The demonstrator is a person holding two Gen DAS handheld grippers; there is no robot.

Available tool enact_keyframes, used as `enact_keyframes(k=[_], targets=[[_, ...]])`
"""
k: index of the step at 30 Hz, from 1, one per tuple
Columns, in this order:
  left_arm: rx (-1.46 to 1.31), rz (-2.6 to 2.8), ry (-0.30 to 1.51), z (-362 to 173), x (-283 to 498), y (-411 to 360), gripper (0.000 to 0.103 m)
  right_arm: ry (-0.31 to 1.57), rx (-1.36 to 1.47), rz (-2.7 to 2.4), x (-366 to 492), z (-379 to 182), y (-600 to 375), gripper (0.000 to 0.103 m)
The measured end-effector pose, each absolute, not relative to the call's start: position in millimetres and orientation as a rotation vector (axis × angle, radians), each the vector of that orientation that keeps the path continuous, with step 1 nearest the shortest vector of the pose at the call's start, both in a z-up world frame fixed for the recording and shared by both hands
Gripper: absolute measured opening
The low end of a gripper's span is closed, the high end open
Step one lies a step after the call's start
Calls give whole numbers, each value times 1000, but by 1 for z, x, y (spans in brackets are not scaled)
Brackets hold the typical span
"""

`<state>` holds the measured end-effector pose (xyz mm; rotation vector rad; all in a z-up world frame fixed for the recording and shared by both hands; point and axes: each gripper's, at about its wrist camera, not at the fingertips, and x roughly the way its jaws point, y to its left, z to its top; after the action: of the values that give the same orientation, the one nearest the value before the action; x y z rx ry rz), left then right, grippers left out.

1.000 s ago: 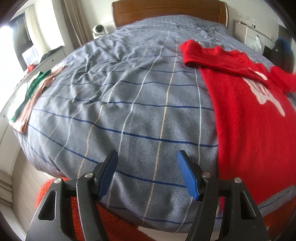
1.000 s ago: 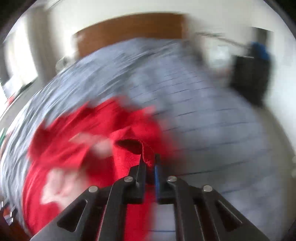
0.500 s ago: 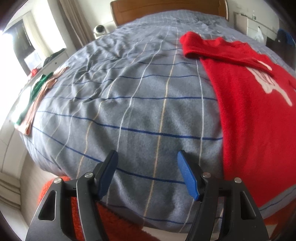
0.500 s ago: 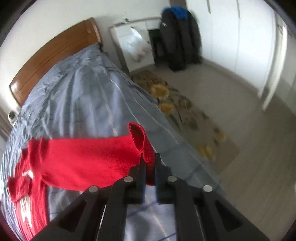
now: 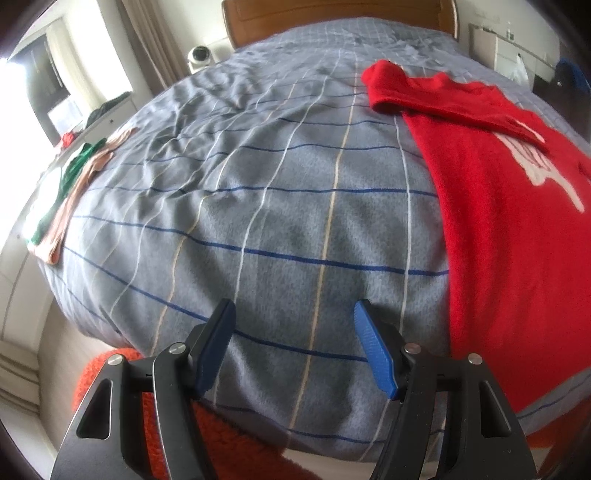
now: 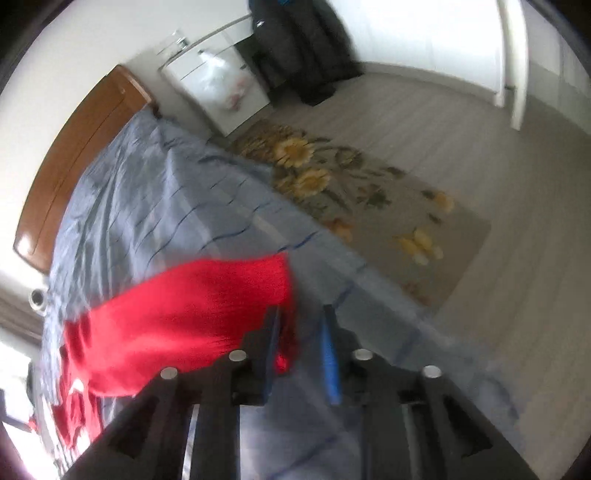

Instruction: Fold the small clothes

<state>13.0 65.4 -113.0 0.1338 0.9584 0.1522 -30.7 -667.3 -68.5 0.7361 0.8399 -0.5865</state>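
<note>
While right tool (image 6: 301,328) opens, red sleeve (image 6: 192,314) near bed edge (image 6: 354,266)

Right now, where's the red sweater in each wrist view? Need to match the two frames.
Left wrist: red sweater fills the right side, lying flat on the plaid bedspread, one sleeve folded across its top.
Right wrist: red sweater lower left, its sleeve stretched toward the right gripper, cuff by the open jaws, which have just been opening.
Shared landmark: wooden headboard, top centre in left view, upper left in right view.
</note>
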Motion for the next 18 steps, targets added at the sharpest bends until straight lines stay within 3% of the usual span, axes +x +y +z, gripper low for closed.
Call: enact_keyframes(k=[7,10,14,18], targets=[[159,168,953,-115,13,61,76,736,564,-417,-17,-30,-620,23],[152,164,954,-114,13,61,78,760,553,-339,-1,-41,-603,32],[127,155,956,-113,11,67,83,789,641,-389,-3,-80,-607,32],[121,153,957,-115,12,69,86,760,633,-412,-12,-79,-600,31]])
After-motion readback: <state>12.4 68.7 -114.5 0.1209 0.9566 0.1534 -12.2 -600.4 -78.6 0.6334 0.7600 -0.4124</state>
